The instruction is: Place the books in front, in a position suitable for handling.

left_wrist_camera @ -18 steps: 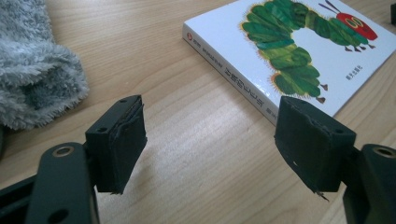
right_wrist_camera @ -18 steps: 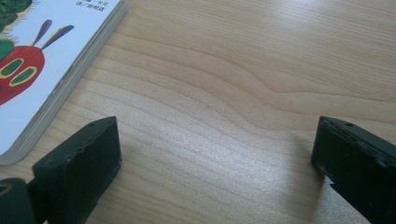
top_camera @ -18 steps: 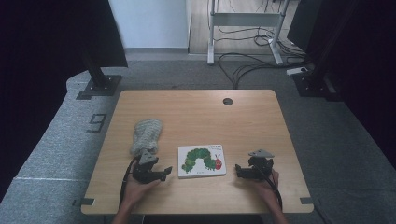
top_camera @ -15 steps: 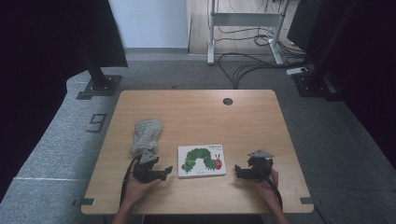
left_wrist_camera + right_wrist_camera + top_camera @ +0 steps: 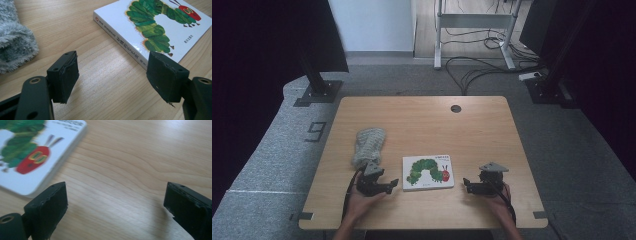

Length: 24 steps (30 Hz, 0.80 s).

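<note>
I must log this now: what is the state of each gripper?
Left gripper: open, holding nothing, beside the book.
Right gripper: open, holding nothing, over the table.

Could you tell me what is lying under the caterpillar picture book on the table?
The picture book lies flat and closed on the bare wooden table; wood shows along its edges. Anything directly beneath it is covered by the book itself.

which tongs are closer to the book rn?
Left. The left tongs sit just off the left edge of the book, jaws open. The right tongs are off its right edge, with a wider strip of bare table between.
</note>
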Available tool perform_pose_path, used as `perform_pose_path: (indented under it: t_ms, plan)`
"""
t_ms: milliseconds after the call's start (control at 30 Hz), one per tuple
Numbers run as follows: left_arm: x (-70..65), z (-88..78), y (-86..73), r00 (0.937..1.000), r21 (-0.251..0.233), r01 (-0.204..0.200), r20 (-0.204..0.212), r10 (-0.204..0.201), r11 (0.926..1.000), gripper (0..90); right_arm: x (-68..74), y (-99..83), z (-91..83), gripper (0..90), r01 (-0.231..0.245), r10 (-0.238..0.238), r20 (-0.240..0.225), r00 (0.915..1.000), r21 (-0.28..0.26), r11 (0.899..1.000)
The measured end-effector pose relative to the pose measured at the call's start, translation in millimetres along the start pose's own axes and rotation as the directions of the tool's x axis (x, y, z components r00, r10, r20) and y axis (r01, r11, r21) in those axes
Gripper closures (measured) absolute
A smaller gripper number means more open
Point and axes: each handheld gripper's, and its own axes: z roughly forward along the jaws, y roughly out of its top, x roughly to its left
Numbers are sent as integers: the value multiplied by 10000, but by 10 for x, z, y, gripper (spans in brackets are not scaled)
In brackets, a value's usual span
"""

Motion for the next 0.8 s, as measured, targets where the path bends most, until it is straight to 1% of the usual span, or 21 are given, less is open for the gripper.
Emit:
perform_pose_path:
  t_ms: [33,67,100,133,167,200,267,300,333,367,400,433,467,500,533,567,600,633,667,733,800]
  plan:
    - [-7,-14,-1,10000,-45,-43,1,43,10000,256,19,5,-20,60,50,-51,-95,9999,-113,9999]
    - [-5,-40,1,10000,-150,-52,-35,51,9999,256,59,24,-61,73,157,-167,-249,9996,-387,9991]
    - [-5,-40,1,10000,-150,-52,-35,51,9999,256,59,24,-61,73,157,-167,-249,9996,-387,9991]
    - [3,-40,3,10000,-187,15,-4,-16,9998,256,91,43,-88,93,230,-259,-425,9988,-656,9976]
    - [3,-40,3,10000,-187,15,-4,-16,9998,256,91,43,-88,93,230,-259,-425,9988,-656,9976]
    - [14,-39,11,10000,-210,55,-10,-55,9998,256,125,54,-94,106,280,-338,-708,9969,-814,9963]
    - [30,-50,17,9999,-272,114,-23,-115,9996,256,175,63,-81,116,376,-456,-944,9945,-849,9957]
    - [30,-50,17,9999,-272,114,-23,-115,9996,256,175,63,-81,116,376,-456,-944,9945,-849,9957]
    - [55,-61,16,9997,-347,206,-82,-209,9992,256,234,70,-54,123,478,-585,-1277,9901,-856,9952]
    - [73,-64,16,9996,-364,268,-92,-271,9990,256,271,76,-35,128,528,-642,-1433,9876,-824,9952]
    - [88,-64,16,9993,-394,350,-128,-355,9986,258,312,84,-11,128,584,-702,-1563,9852,-790,9952]
    - [88,-64,16,9993,-394,350,-128,-355,9986,259,312,84,-11,128,584,-702,-1563,9852,-790,9952]
    - [104,-66,24,9990,-423,397,-195,-406,9983,260,395,102,49,129,813,-909,-1766,9801,-611,9948]
    - [105,-69,31,9990,-463,401,-201,-411,9981,260,438,108,73,131,894,-973,-1851,9779,-510,9947]
    - [105,-75,37,9990,-503,373,-227,-385,9980,260,477,110,91,133,1009,-1082,-1912,9756,-476,9938]
    - [105,-75,37,9990,-503,373,-227,-385,9980,260,477,110,91,133,1009,-1082,-1912,9756,-476,9938]
    - [102,-91,46,9990,-580,330,-274,-347,9978,260,543,113,123,138,1196,-1256,-2008,9715,-417,9919]
    - [102,-91,46,9990,-580,330,-274,-347,9978,260,543,113,123,138,1196,-1256,-2008,9715,-417,9919]
    - [115,-111,56,9989,-615,295,-344,-317,9977,260,588,121,157,145,1320,-1364,-2042,9694,-351,9906]
    - [133,-127,78,9989,-589,202,-410,-227,9981,260,615,131,194,154,1368,-1391,-2099,9678,-254,9903]
    - [141,-139,90,9988,-607,200,-436,-226,9980,259,623,134,207,159,1365,-1376,-2172,9664,-204,9904]
